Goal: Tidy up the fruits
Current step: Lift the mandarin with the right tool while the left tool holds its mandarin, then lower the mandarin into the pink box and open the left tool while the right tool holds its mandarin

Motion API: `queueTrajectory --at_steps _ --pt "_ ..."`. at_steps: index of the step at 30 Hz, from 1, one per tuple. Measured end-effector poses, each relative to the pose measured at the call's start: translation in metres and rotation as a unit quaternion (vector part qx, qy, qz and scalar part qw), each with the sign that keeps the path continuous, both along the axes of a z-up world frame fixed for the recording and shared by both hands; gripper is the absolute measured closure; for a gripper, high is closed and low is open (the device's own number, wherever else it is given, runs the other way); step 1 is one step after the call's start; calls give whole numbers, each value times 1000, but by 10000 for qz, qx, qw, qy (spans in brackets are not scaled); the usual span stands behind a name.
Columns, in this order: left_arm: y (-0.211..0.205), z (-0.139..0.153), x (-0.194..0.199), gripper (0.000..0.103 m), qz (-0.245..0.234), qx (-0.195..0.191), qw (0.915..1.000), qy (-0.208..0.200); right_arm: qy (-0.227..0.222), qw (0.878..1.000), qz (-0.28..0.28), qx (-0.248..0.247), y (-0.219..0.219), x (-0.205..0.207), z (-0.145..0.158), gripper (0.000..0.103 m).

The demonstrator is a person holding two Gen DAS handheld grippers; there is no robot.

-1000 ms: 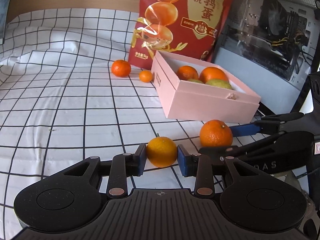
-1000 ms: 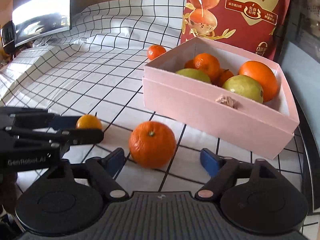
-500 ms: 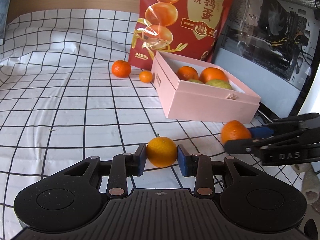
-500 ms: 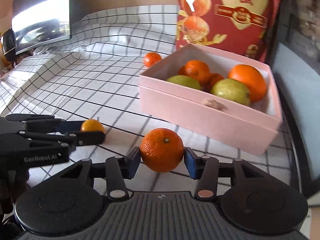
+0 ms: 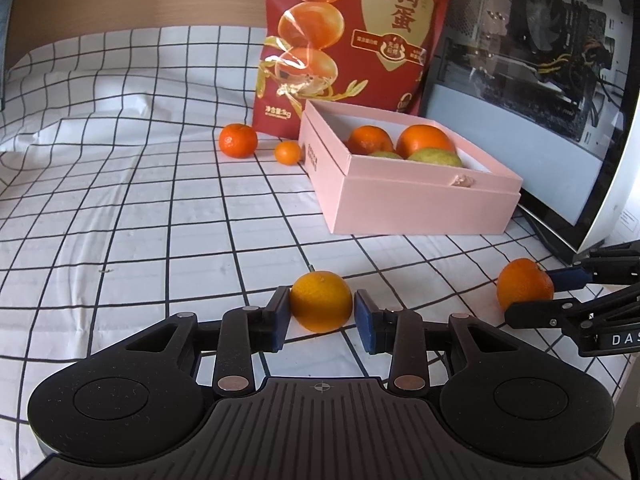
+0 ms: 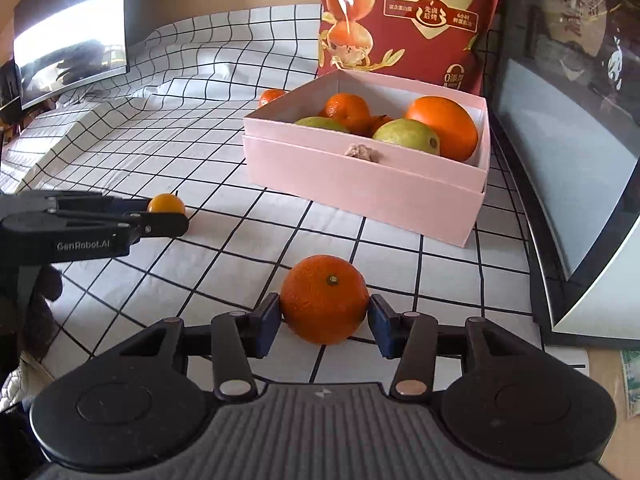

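Observation:
A yellow-orange citrus (image 5: 321, 307) rests on the checked cloth between the blue pads of my left gripper (image 5: 321, 312). Its jaws are opening and the pads stand just off the fruit. My right gripper (image 6: 324, 320) is shut on a darker orange mandarin (image 6: 324, 300), pads pressing both sides. The left wrist view shows that mandarin (image 5: 524, 284) at the far right in the right gripper (image 5: 536, 292). The right wrist view has the left gripper (image 6: 168, 220) at its left. An open pink box (image 5: 420, 208) (image 6: 360, 184) behind holds oranges and green fruit.
Two small mandarins (image 5: 238, 140) (image 5: 287, 153) lie left of the box, before a tall red snack bag (image 5: 352, 40). A computer case (image 5: 540, 60) stands close on the right. A dark monitor (image 6: 72, 32) sits far left. The cloth is rumpled at the back.
My right gripper closed on the darker mandarin and carried it rightward, away from the left gripper. The left gripper stayed around the yellow-orange citrus, its pads easing apart slightly.

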State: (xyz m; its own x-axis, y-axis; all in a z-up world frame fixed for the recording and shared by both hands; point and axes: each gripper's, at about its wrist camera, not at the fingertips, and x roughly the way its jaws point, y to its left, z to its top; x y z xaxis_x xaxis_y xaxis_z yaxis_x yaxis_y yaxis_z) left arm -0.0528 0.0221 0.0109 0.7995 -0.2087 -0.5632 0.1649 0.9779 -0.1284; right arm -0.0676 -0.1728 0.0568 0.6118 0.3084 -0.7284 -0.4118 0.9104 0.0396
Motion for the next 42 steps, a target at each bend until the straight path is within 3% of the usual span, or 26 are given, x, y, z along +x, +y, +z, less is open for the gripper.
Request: queueTrajectory --at_steps 8,20,28,30,35,38,42 --pt "0 1 2 54 -347 -134 9993 106 -23 10000 67 -12 4 0 1 51" --pt "11 13 4 54 -524 -621 9958 412 24 10000 -45 51 1 2 -7 42" --pt "5 9 23 55 -376 -487 9969 496 11 10000 -84 27 1 3 -8 41" --pt "6 7 28 62 -342 -510 9969 499 2 10000 -81 20 1 3 -8 41" --pt "9 6 30 65 -301 -546 9970 451 -40 10000 -54 22 2 3 -9 42" --pt "10 6 30 66 -407 -705 9955 478 -65 10000 43 60 4 2 -7 56" --pt "6 13 40 66 -543 -879 9934 490 -105 9999 95 79 6 3 0 56"
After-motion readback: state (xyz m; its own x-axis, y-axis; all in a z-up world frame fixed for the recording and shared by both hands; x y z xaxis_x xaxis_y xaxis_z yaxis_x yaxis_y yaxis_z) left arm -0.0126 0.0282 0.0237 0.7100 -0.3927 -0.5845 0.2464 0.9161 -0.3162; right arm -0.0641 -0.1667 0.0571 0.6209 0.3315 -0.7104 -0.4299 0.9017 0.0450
